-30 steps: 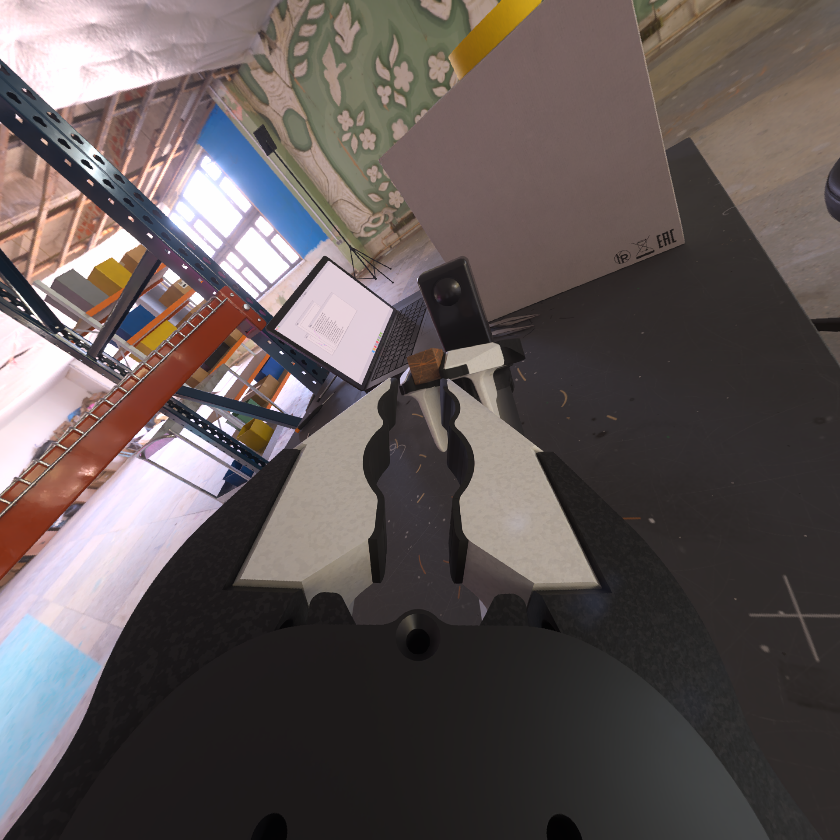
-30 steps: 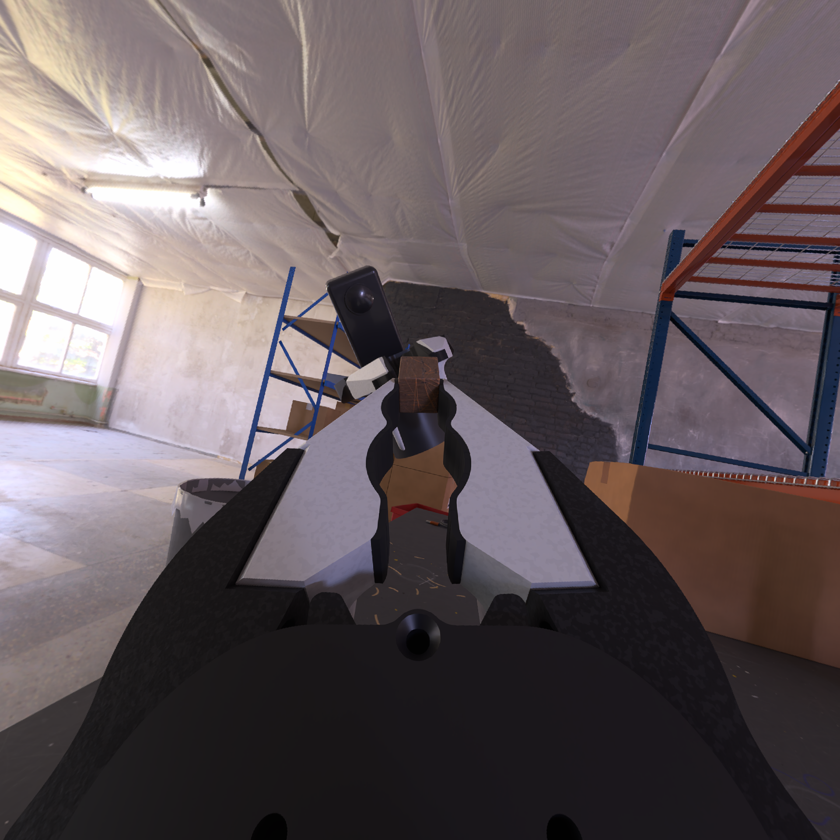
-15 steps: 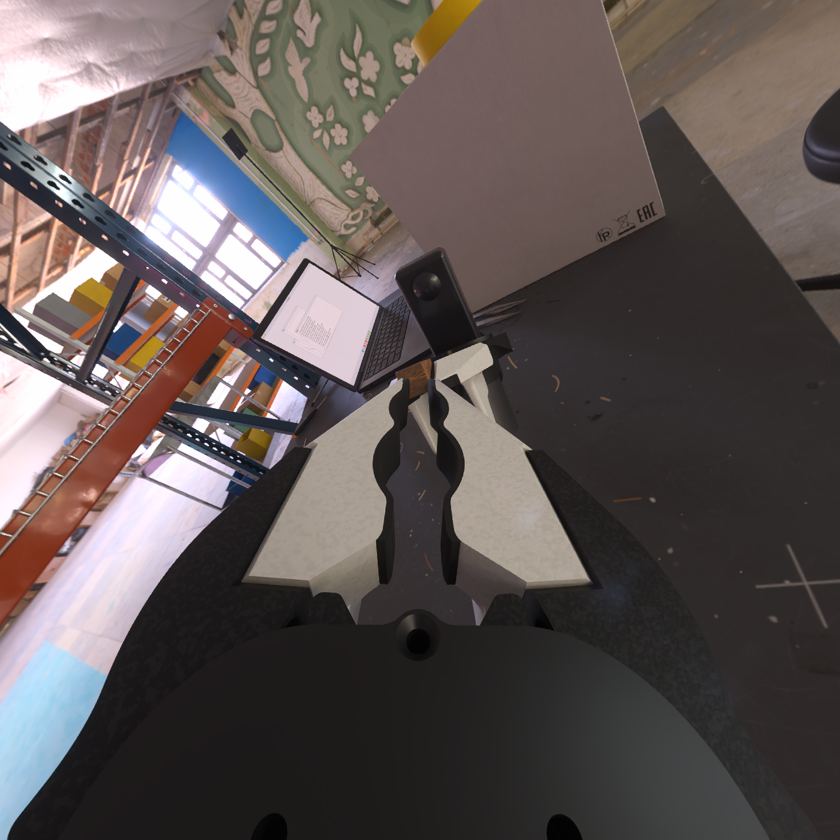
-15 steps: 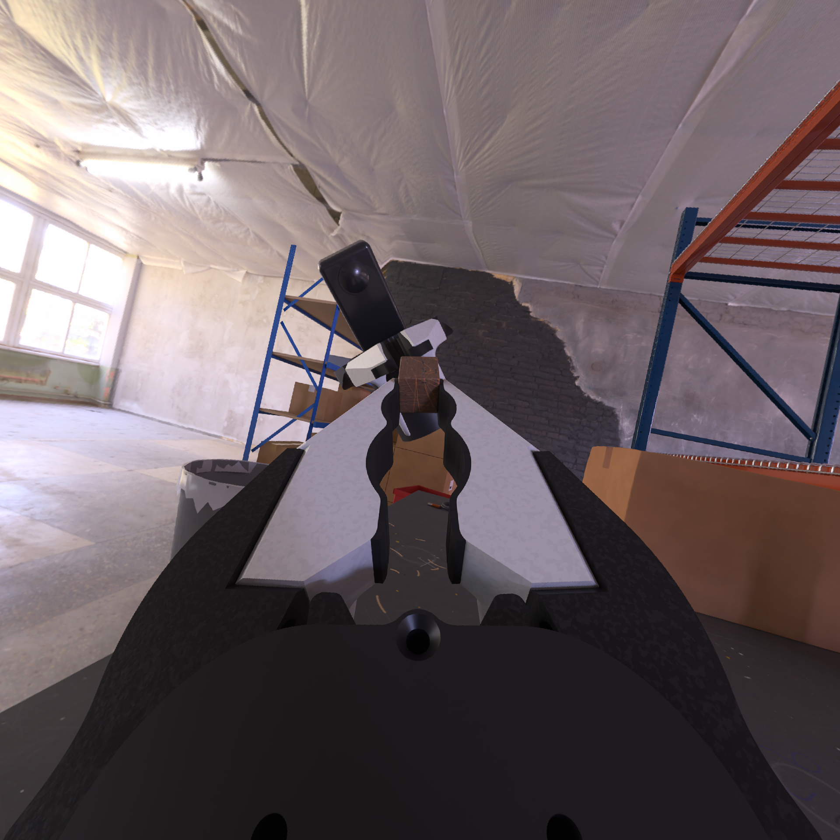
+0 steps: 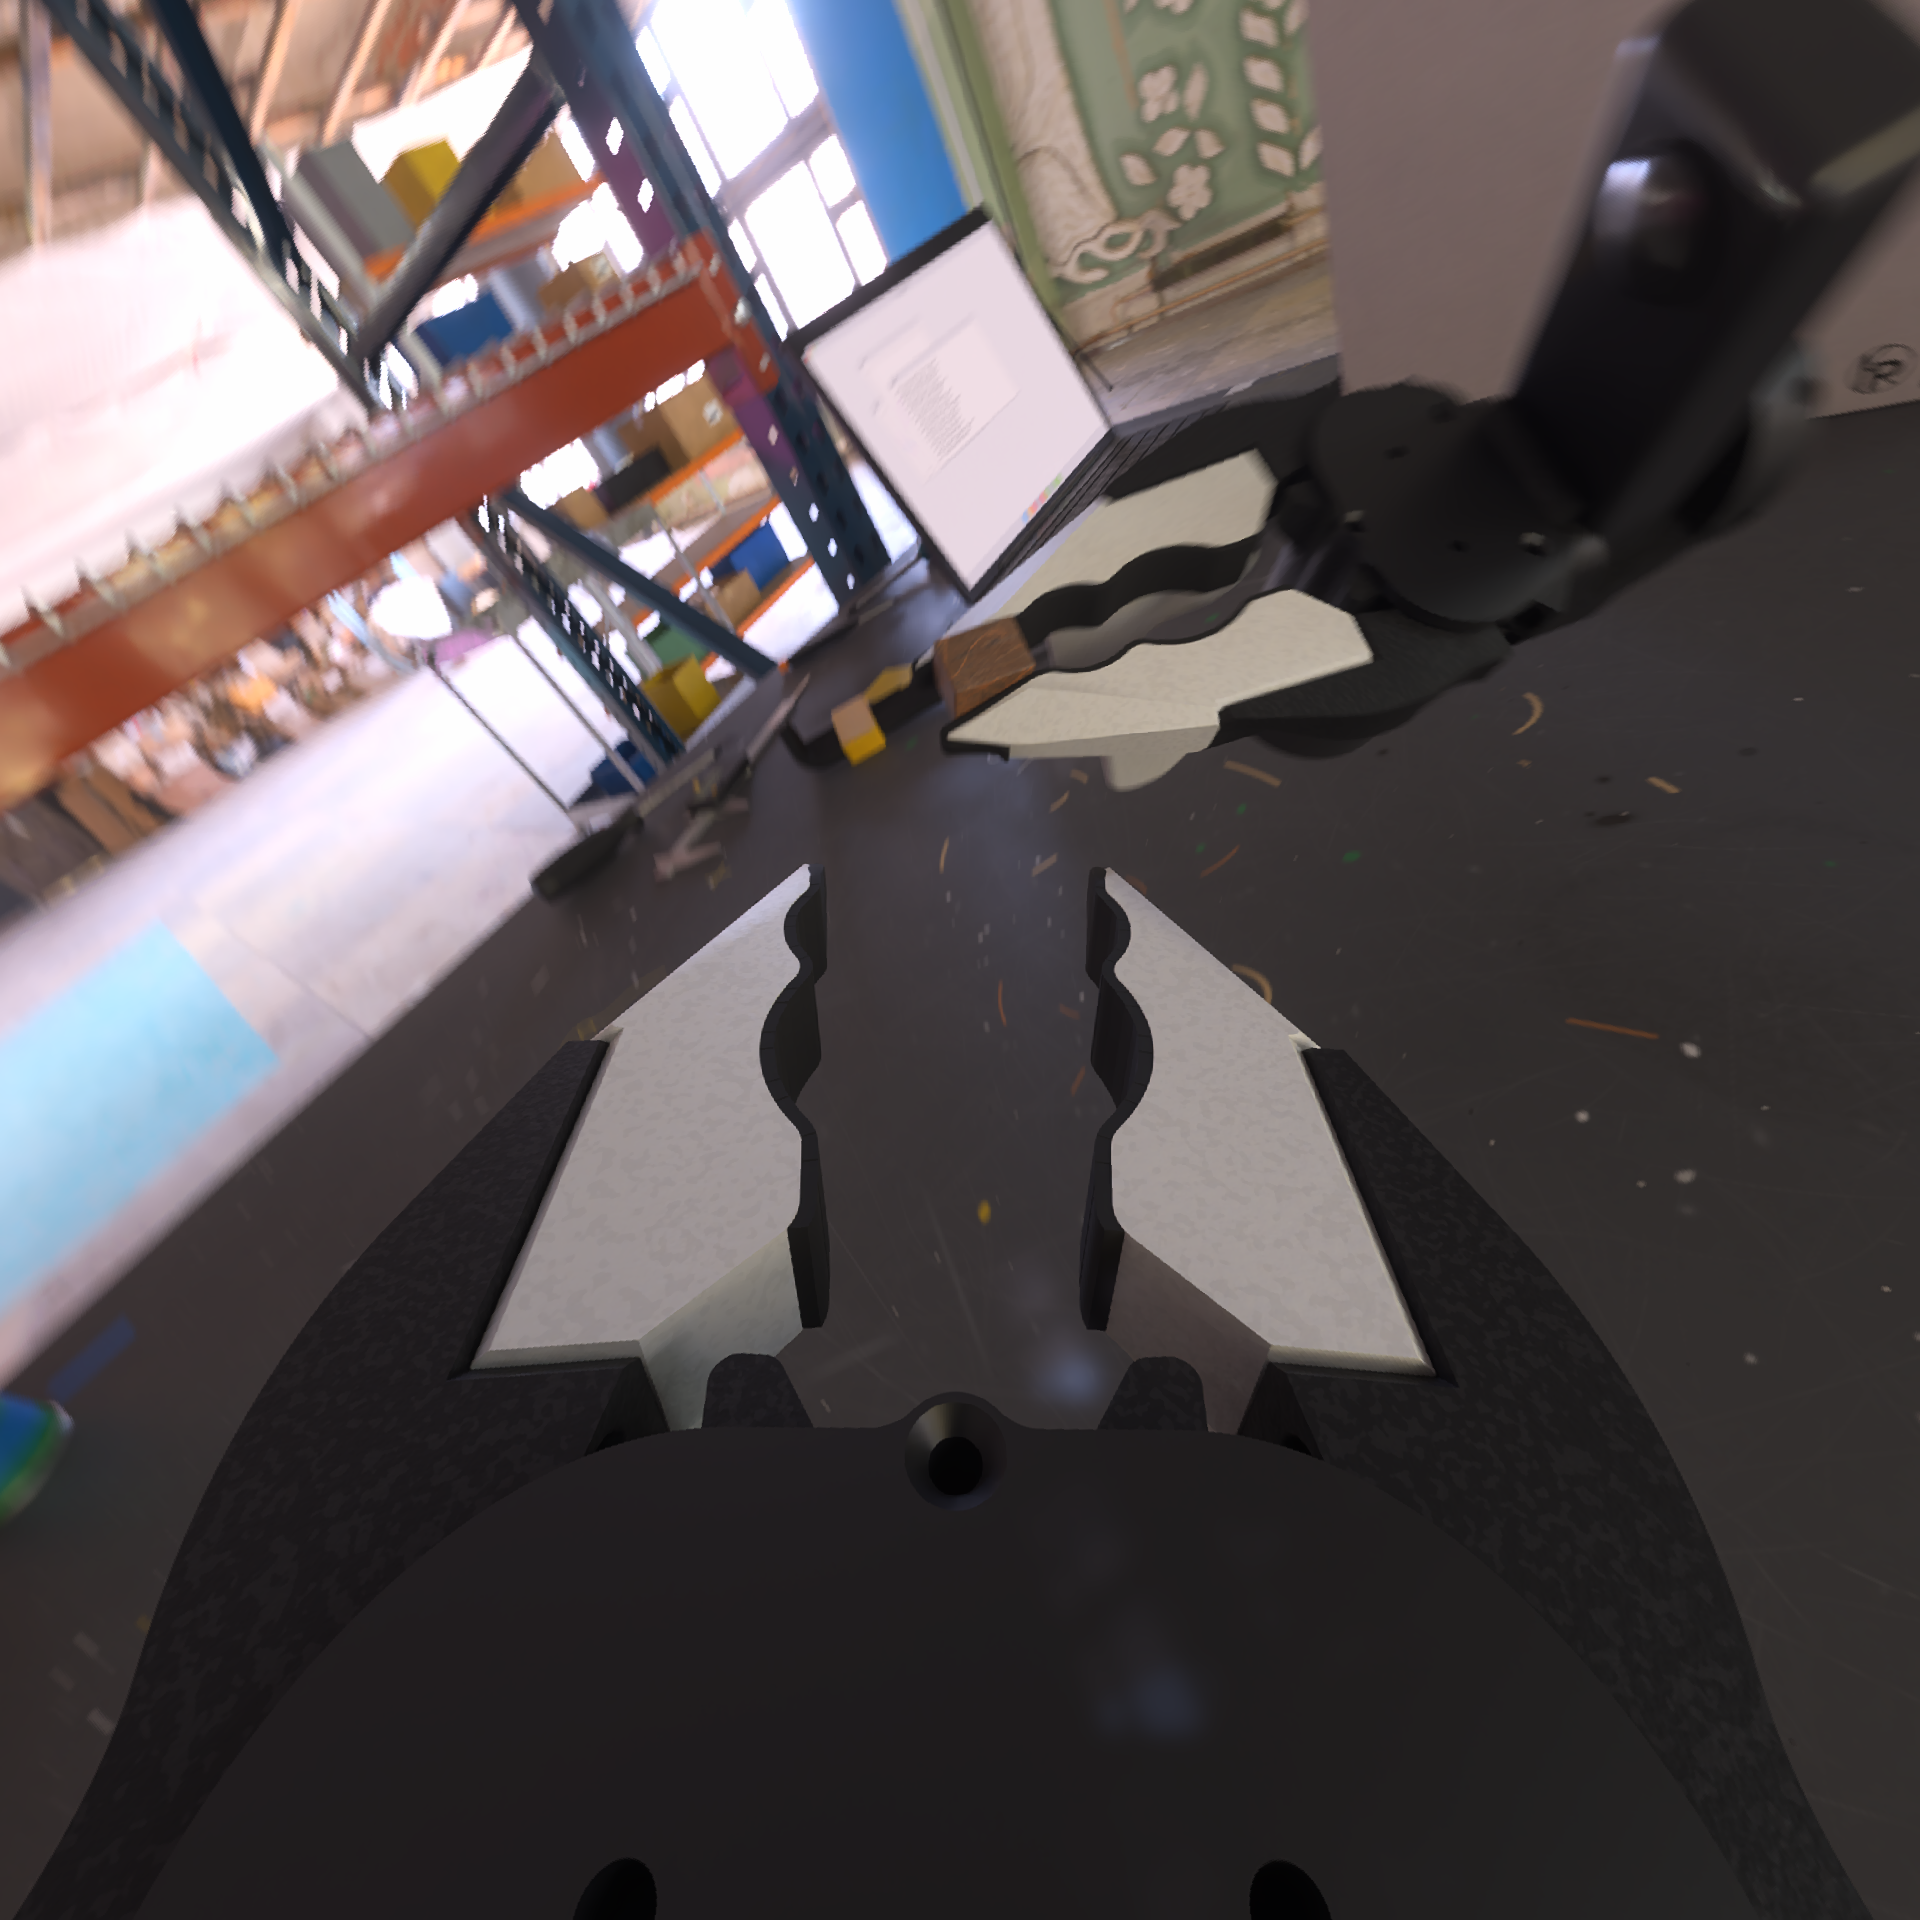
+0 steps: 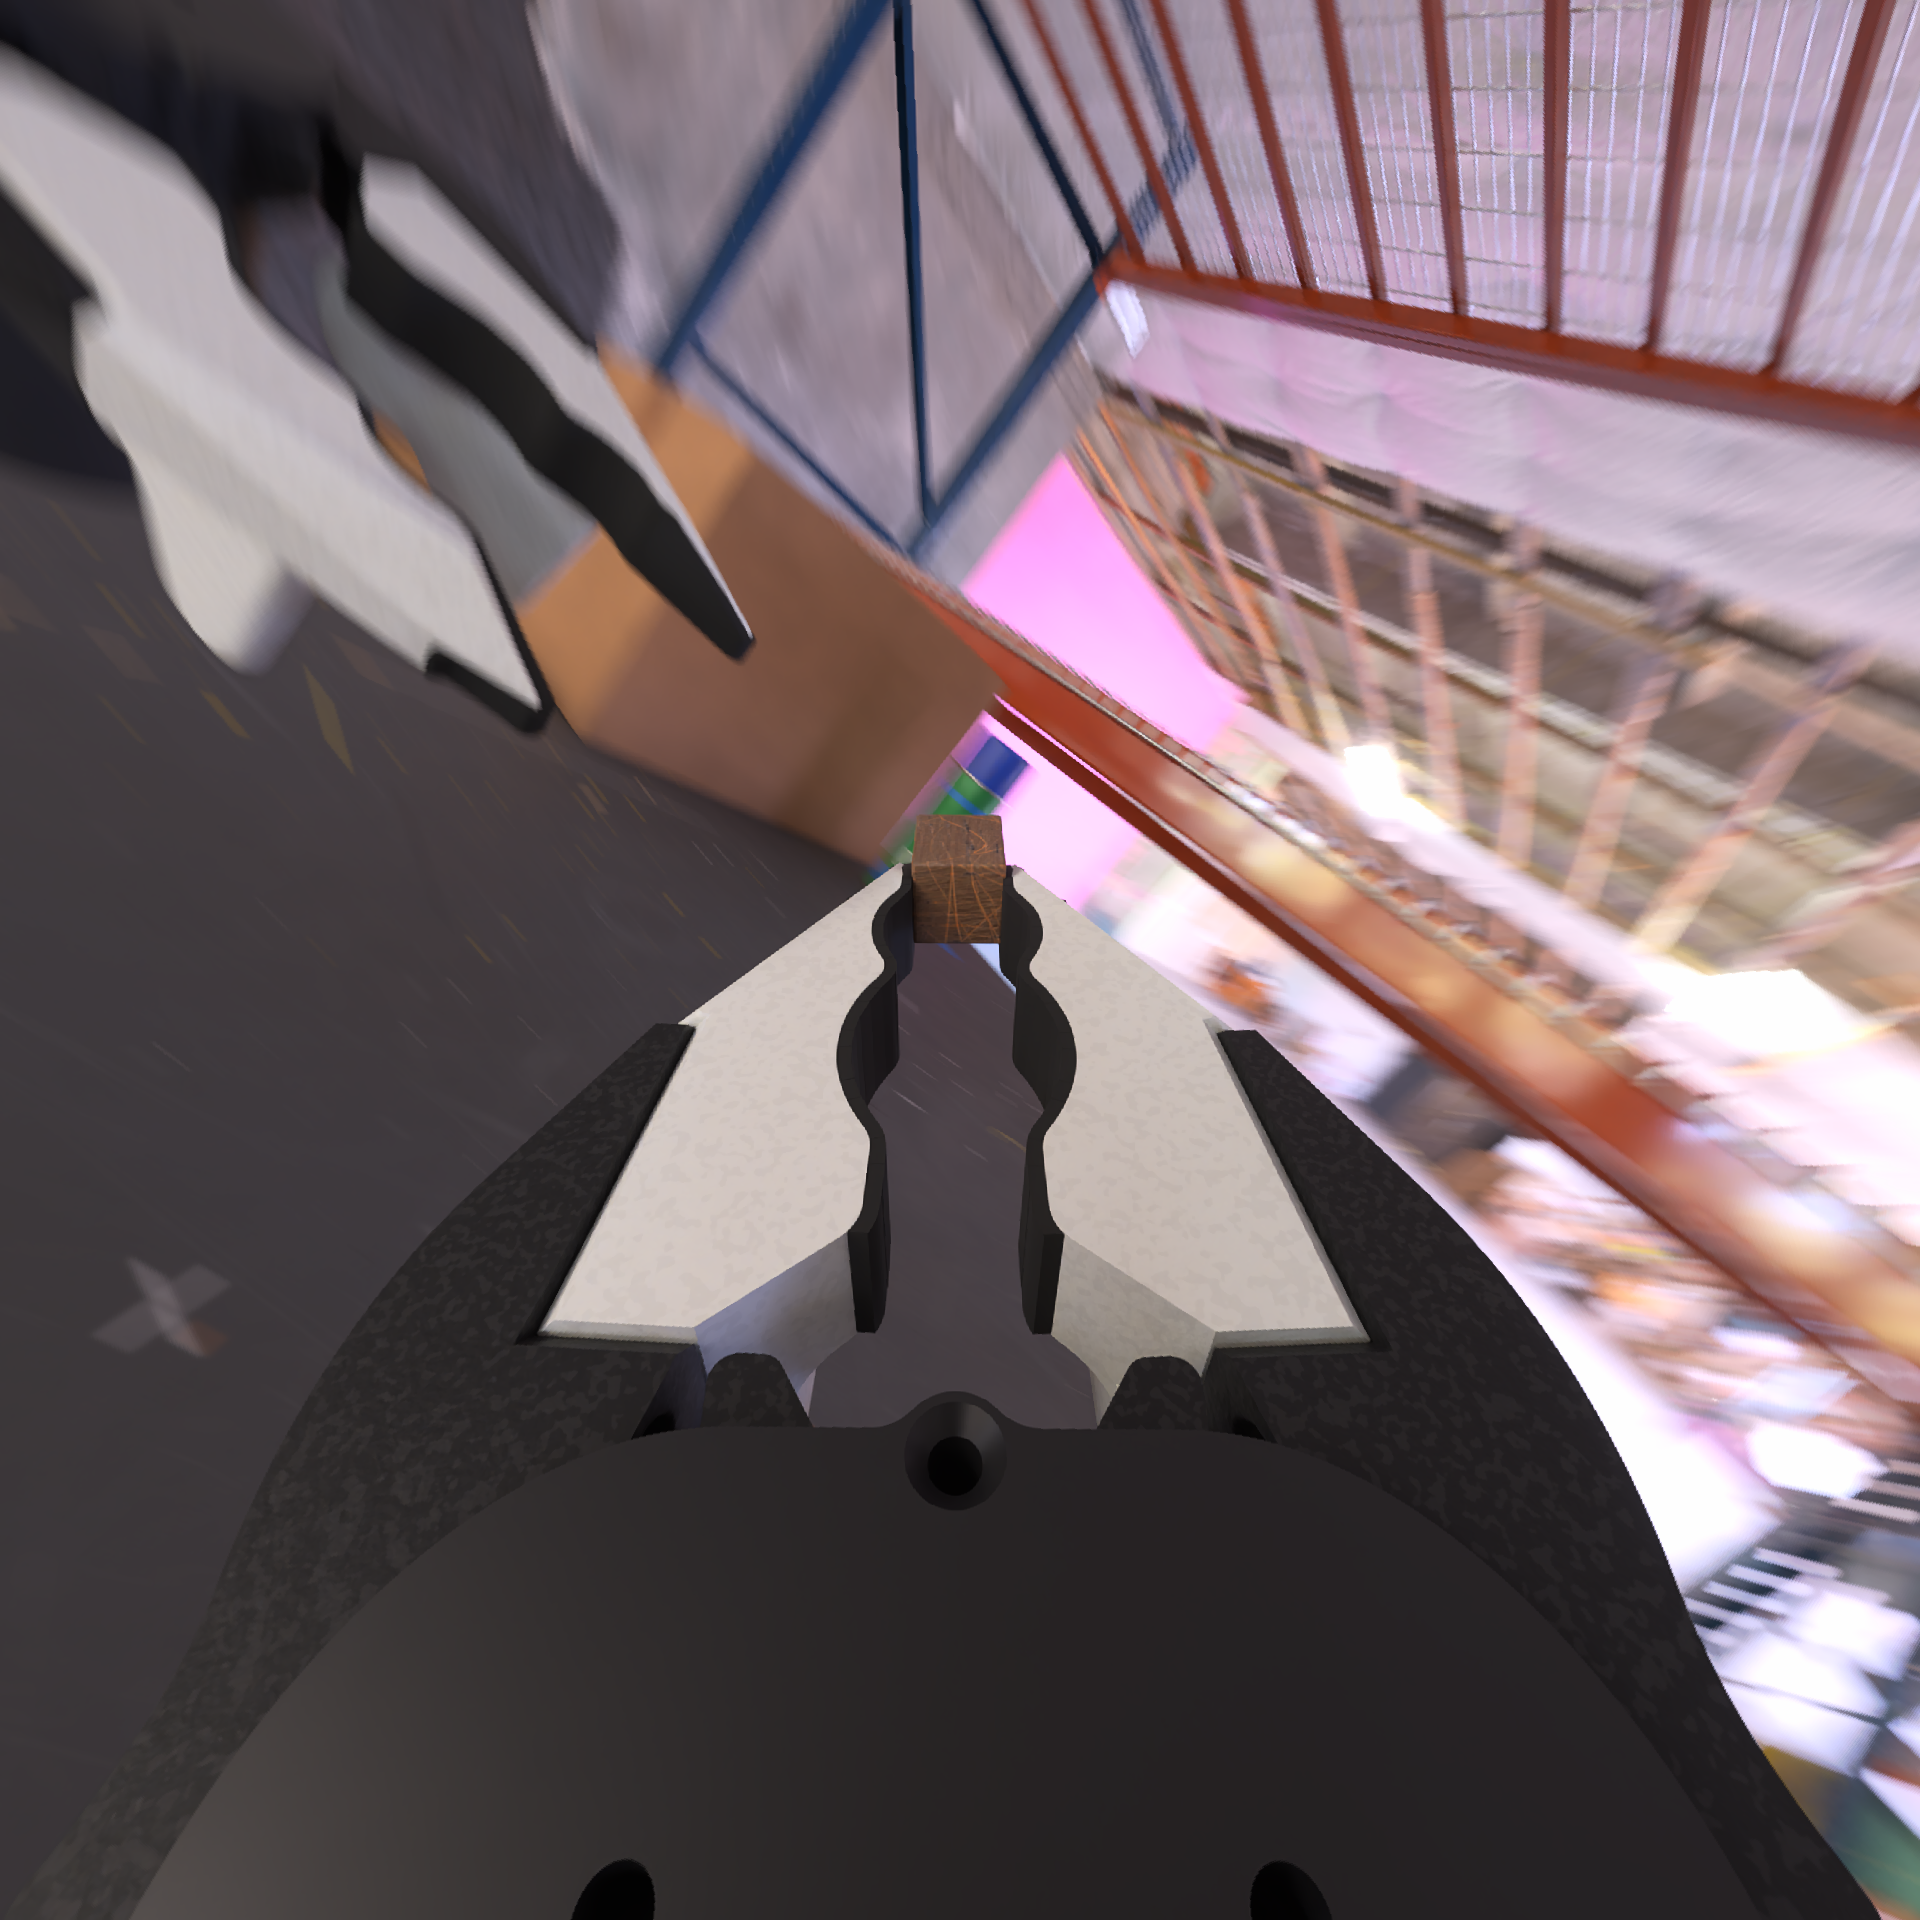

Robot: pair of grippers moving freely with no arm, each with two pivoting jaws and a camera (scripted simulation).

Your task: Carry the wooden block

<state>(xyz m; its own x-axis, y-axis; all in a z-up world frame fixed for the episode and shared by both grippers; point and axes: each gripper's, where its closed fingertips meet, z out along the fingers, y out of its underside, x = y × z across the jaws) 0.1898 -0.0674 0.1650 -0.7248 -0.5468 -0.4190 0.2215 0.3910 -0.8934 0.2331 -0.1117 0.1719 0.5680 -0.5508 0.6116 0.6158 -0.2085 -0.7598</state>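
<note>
Evidently the left gripper has let go and drawn back, jaws now wide and empty above the dark table. Right gripper alone pinches the wooden block at its fingertips, airborne; handover judged complete.

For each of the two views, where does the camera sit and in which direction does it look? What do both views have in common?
Left wrist view: sits on the left gripper, looking along its open, empty fingers over the dark table toward a laptop and shelving.
Right wrist view: sits on the right gripper, looking along its fingers, shut on the wooden block, past the table edge toward orange racking.
Shared: the block, the table, and each shows the other gripper.
</note>
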